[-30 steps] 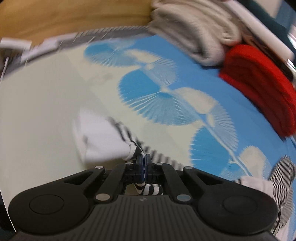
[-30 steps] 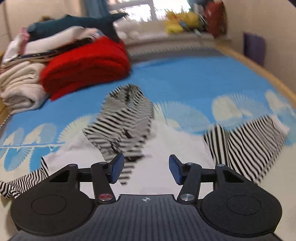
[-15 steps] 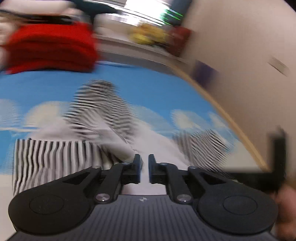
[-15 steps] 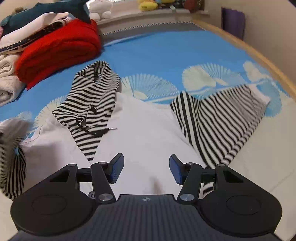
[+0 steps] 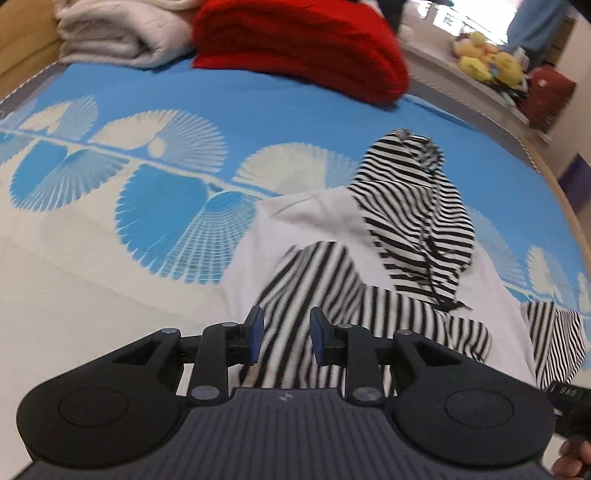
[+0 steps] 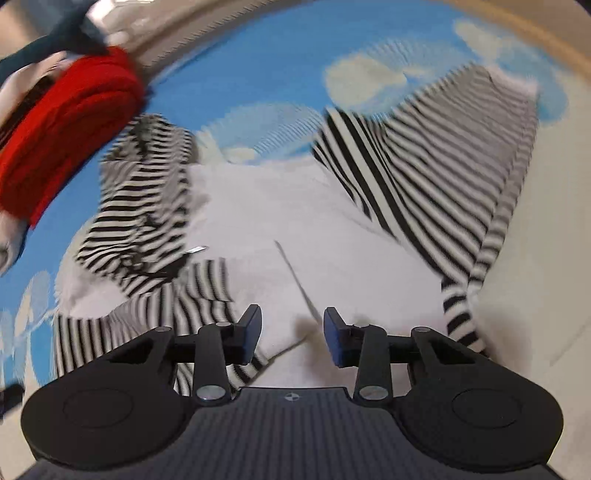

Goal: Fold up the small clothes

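Note:
A small white hoodie (image 5: 314, 218) with black-and-white striped hood (image 5: 413, 206) and sleeves lies on the blue patterned bed cover (image 5: 258, 107). One striped sleeve (image 5: 314, 291) is folded over the white body. My left gripper (image 5: 286, 336) is open and empty just above that sleeve. In the right wrist view the white body (image 6: 295, 221) lies ahead, the folded sleeve (image 6: 177, 306) at left, the other striped sleeve (image 6: 443, 155) spread out to the right. My right gripper (image 6: 292, 336) is open and empty over the hoodie's lower hem.
A folded red blanket (image 5: 295, 40) and a beige folded blanket (image 5: 114, 26) lie at the far edge of the bed. Yellow plush toys (image 5: 487, 62) sit on a ledge beyond. A wooden bed frame (image 5: 569, 221) runs along the right edge.
My left gripper carried the striped sleeve across onto the white body, let it go and opened. My right gripper stayed open and moved closer over the hoodie's lower part.

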`<control>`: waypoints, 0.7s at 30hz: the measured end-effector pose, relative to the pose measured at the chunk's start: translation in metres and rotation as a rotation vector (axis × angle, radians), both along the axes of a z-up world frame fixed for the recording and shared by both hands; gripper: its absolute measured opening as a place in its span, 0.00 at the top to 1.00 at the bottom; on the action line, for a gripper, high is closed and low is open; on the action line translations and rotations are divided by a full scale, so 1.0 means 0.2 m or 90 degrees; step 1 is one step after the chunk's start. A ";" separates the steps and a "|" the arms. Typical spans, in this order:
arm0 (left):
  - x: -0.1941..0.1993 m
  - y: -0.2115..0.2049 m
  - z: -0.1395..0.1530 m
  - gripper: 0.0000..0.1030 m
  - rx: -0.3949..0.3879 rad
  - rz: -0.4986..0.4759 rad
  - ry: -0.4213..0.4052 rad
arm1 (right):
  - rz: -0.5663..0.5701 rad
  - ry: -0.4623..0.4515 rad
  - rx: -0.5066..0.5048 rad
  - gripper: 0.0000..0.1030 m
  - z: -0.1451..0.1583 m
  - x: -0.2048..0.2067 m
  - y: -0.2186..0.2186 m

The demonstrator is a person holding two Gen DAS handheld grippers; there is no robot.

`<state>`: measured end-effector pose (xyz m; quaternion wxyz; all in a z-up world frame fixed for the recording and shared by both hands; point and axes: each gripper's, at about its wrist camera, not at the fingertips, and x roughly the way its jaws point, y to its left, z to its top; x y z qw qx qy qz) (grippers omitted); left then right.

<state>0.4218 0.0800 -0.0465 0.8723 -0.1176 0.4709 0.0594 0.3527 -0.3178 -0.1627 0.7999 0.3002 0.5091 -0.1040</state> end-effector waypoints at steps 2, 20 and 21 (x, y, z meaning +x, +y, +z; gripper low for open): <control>0.00 0.03 0.01 0.71 0.006 0.006 0.003 | -0.018 0.023 0.031 0.60 -0.09 0.02 -0.02; 0.01 0.08 -0.04 0.71 0.005 0.004 0.029 | 0.051 -0.153 -0.084 0.95 0.28 -0.03 0.03; 0.01 0.07 -0.05 0.71 0.000 0.000 0.033 | 0.038 -0.124 -0.096 0.95 0.24 -0.04 0.01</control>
